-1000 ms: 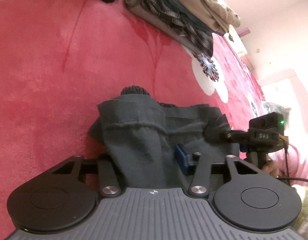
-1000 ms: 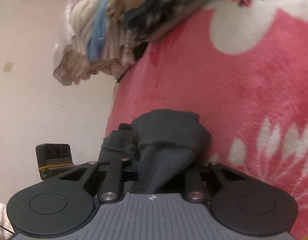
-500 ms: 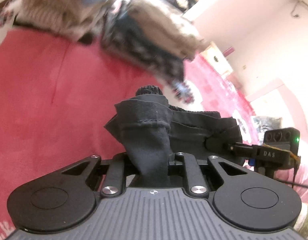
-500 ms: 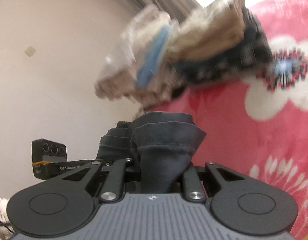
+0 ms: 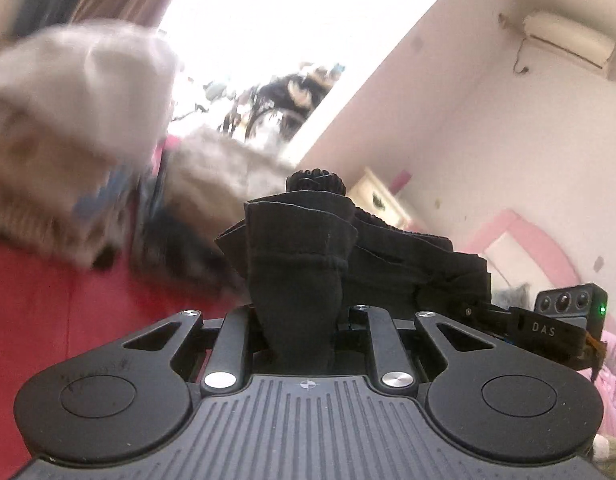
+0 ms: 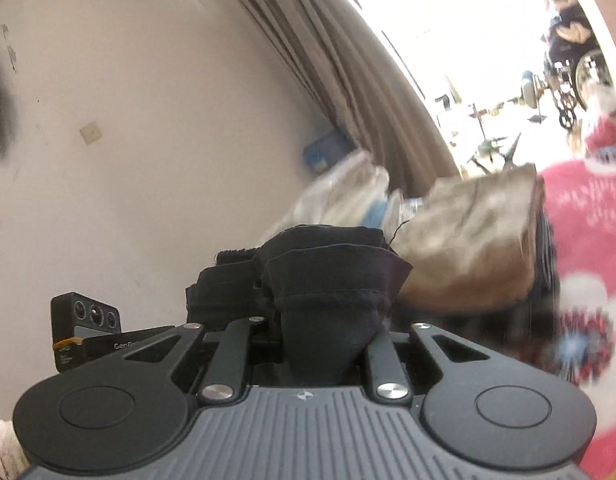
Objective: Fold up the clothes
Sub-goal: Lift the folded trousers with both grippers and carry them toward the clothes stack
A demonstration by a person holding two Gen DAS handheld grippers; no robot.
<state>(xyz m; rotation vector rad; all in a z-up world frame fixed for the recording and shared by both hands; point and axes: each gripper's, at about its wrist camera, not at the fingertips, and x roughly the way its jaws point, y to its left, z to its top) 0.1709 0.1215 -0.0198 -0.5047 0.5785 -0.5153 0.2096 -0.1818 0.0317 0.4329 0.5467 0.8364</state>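
I see my left claw (image 5: 297,320) and right claw (image 6: 328,344) both pointing slightly downward, each clamped on the dark garment (image 5: 299,256). Bunched cloth hides the fingertips, and the clothes pile (image 6: 468,240) behind is blurred.

Clothes pile blocks the way ahead

A blurred heap of folded clothes (image 5: 79,152) (image 6: 460,240) on the red blanket (image 5: 67,320) stands just beyond both grippers; bare wall (image 6: 147,140) and open air lie above it.
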